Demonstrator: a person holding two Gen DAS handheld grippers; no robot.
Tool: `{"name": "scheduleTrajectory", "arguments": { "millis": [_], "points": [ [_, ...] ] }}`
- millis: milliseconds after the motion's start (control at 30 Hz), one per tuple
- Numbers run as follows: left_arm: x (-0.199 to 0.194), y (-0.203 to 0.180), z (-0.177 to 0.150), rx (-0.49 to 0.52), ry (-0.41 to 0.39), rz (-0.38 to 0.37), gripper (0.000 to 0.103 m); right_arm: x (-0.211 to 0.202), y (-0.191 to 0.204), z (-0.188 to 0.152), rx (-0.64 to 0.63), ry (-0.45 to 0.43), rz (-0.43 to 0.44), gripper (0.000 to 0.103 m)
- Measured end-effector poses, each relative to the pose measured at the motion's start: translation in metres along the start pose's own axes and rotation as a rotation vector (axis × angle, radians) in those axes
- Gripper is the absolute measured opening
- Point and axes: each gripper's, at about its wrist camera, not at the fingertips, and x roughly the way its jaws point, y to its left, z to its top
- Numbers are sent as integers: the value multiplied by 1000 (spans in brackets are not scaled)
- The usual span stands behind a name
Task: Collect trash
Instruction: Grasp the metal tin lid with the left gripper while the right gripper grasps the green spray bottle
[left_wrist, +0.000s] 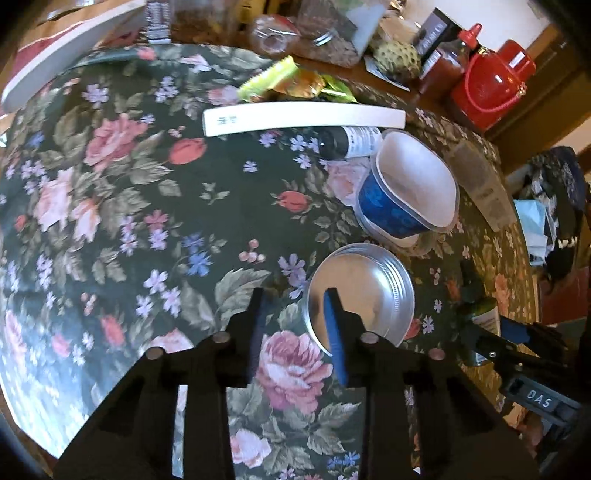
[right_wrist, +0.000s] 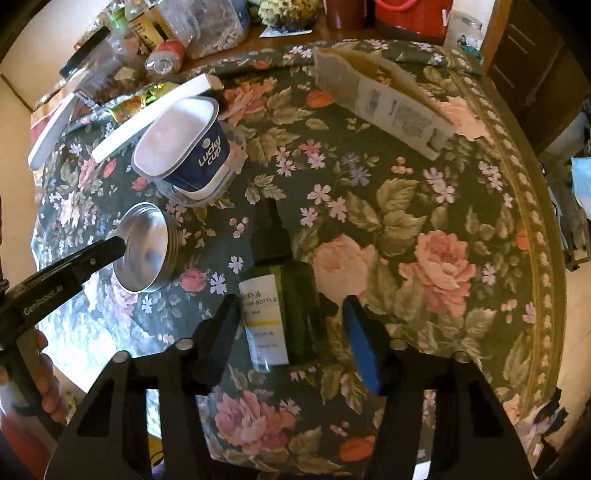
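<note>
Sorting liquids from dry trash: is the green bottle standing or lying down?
Lying down. The green bottle rests on its side on the floral cloth, label up, cap pointing away from the camera.

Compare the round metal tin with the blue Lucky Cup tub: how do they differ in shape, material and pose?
The metal tin is round and silvery; the Lucky Cup tub is squarish with rounded corners, blue outside and white inside. The tin is shallow, the tub deeper. The tub leans on a clear container; what the tin rests on is unclear. Both are open, look empty, and sit tilted on the floral cloth.
</note>
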Motion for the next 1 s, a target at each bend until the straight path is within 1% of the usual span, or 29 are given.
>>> {"name": "scheduleTrajectory", "arguments": {
  "millis": [33, 67, 133, 200, 267, 333, 433, 567, 667, 767, 900, 967, 1000],
  "points": [
    [1, -1, 1, 7, -4, -4, 28, 1, 2, 0, -8, -4, -5, 46],
    [2, -2, 1, 17, -7, -11, 28, 3, 5, 1, -20, -11, -17, 40],
    [4, -5, 4, 33, -8, -13, 26, 5, 10, 1, -46, -27, -39, 40],
    [7, -7, 6, 45, -12, -1, 21, 5, 13, 1, -72, -40, -56, 39],
    [10, -10, 9, 56, -21, 22, 9, 5, 16, 1, -89, -49, -63, 39],
    [13, -13, 12, 56, -25, 45, 3, 5, 17, 1, -90, -53, -53, 39],
    [16, -14, 17, 33, -24, 47, 1, -3, 8, 2, -72, -56, -16, 39],
    [1, -13, 14, -19, -53, 44, 1, -28, -12, 3, -65, -91, 9, 39],
    [-18, -24, 10, -33, -101, 59, 1, -50, -28, -1, -76, -131, 21, 39],
    [-42, -40, 4, -47, -169, 69, 1, -72, -43, -3, -93, -174, 37, 39],
    [-75, -63, -8, -60, -261, 71, 1, -94, -50, -3, -116, -229, 59, 39],
    [-94, -77, -18, -38, -315, 109, 1, -104, -49, -5, -132, -262, 73, 39],
    [-102, -81, -22, -34, -335, 122, 1, -116, -54, -7, -140, -284, 84, 39]
  ]
}}
